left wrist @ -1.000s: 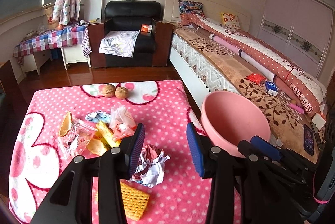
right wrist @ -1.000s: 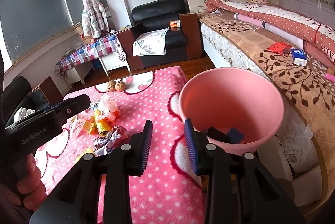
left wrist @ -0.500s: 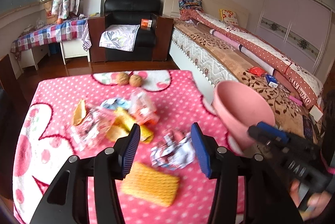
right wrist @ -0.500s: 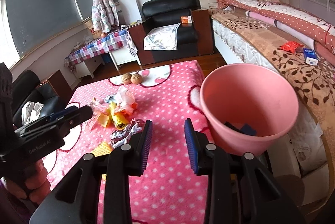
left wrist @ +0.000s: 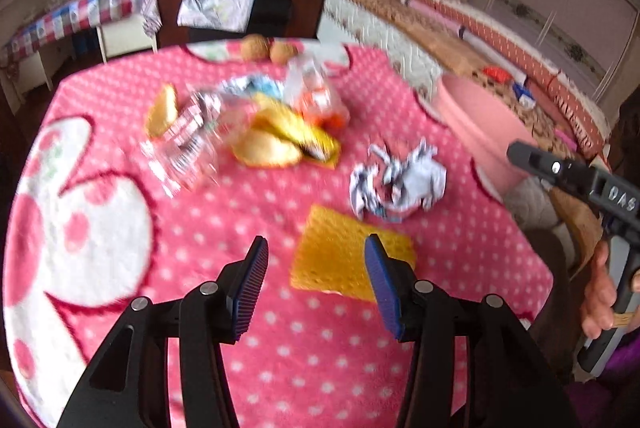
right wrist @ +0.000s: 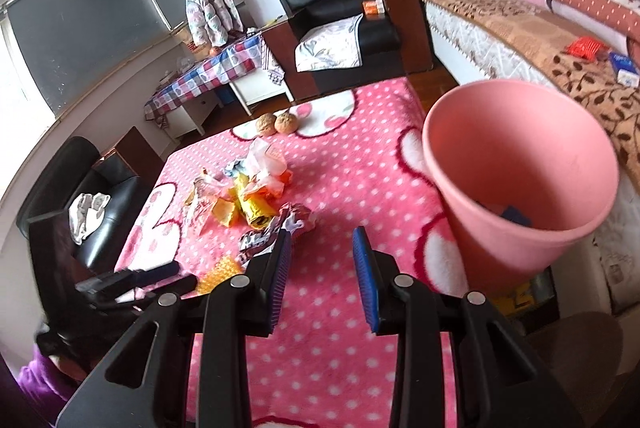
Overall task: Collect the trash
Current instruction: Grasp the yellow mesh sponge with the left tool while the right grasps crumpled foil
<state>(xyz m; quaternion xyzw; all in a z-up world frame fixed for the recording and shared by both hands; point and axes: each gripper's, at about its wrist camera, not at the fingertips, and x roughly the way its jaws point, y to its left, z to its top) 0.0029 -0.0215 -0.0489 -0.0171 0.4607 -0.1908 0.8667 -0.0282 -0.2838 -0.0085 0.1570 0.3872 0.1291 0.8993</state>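
Both jaws stand wide and empty. My left gripper (left wrist: 316,284) has pulled back over the yellow wafer (left wrist: 348,260); the bin (right wrist: 520,179) waits right of the trash, so pickup comes next.

Just ahead of the left tongs (left wrist: 316,276) a flat sponge (left wrist: 348,260) lies on the desk (left wrist: 280,348), its near edge between the open jaws. Beyond it and to the right sits a crumpled wrapper (left wrist: 400,179); further ahead and left, a heap of wrappers (left wrist: 248,123). Two walnuts (left wrist: 269,48) rest at the far edge. To the right of the right tongs (right wrist: 322,280) stands the bucket (right wrist: 520,147), scraps inside.
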